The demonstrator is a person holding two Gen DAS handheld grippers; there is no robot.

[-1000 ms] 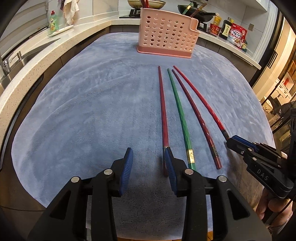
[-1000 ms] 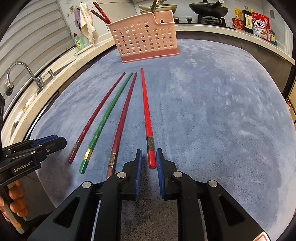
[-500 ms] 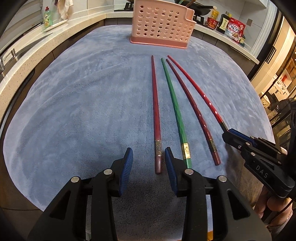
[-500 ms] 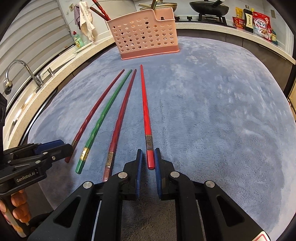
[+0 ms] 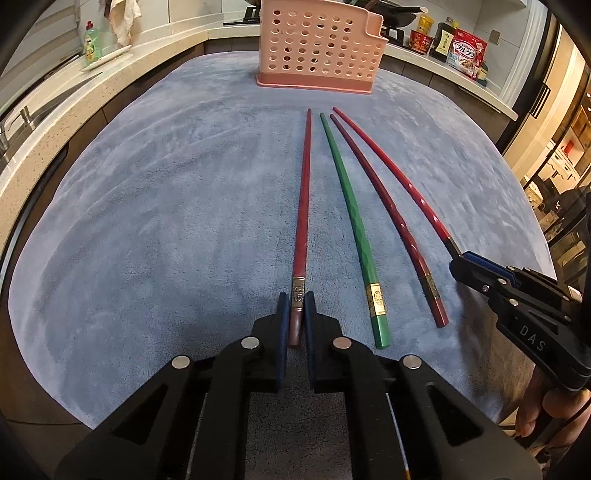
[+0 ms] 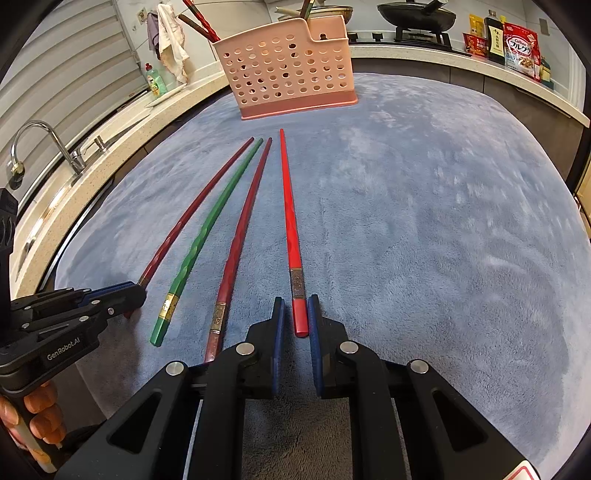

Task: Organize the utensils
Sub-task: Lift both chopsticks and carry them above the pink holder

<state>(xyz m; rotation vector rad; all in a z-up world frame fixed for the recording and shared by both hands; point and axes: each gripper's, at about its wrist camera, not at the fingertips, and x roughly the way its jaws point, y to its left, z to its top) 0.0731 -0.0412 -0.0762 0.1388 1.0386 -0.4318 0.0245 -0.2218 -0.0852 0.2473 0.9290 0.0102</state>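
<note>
Several long chopsticks lie side by side on a blue-grey mat. My left gripper is shut on the handle end of the leftmost dark red chopstick. My right gripper is shut on the handle end of the rightmost bright red chopstick. Between them lie a green chopstick and another dark red chopstick; they also show in the right wrist view, green and dark red. A pink perforated utensil basket stands at the far end of the mat.
The basket holds other chopsticks. A sink with a tap and a dish soap bottle are on the counter at left. A wok and food packets stand at the back right.
My left gripper has closed from wide open onto the leftmost dark red chopstick's handle. My right gripper stays shut on the bright red chopstick.
</note>
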